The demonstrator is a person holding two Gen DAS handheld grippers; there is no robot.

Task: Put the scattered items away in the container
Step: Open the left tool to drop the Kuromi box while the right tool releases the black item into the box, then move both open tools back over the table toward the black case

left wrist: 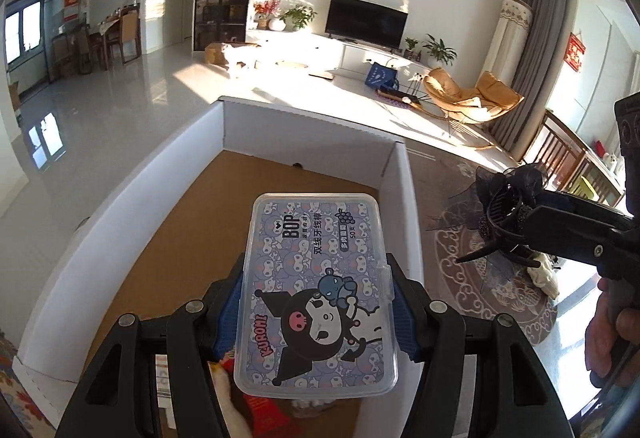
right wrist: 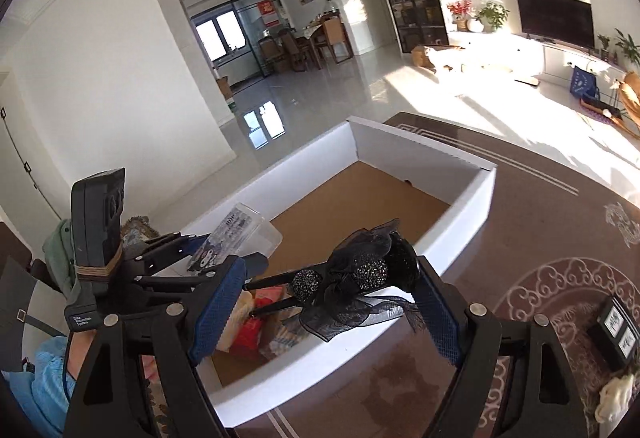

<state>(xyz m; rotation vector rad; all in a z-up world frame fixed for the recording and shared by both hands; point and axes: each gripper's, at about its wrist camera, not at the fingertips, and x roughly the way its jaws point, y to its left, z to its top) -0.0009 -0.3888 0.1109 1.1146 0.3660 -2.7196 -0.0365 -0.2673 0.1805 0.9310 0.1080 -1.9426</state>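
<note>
My left gripper (left wrist: 316, 302) is shut on a clear plastic floss box (left wrist: 316, 294) with a purple cartoon label and holds it above the open white cardboard box (left wrist: 120, 222). The floss box also shows in the right wrist view (right wrist: 236, 234). My right gripper (right wrist: 328, 290) is shut on a black beaded hair clip (right wrist: 360, 274) with a mesh bow, held over the box's near right wall (right wrist: 460, 238). The clip and right gripper also show in the left wrist view (left wrist: 508, 213). Red and pale items (right wrist: 256, 322) lie in the box's near end.
The box stands on a brown patterned rug (right wrist: 540, 238). A small black framed object (right wrist: 612, 334) and a white soft item (right wrist: 616, 394) lie on the rug at the right. Glossy floor, a TV unit (left wrist: 360, 49) and chairs (left wrist: 464, 97) are farther off.
</note>
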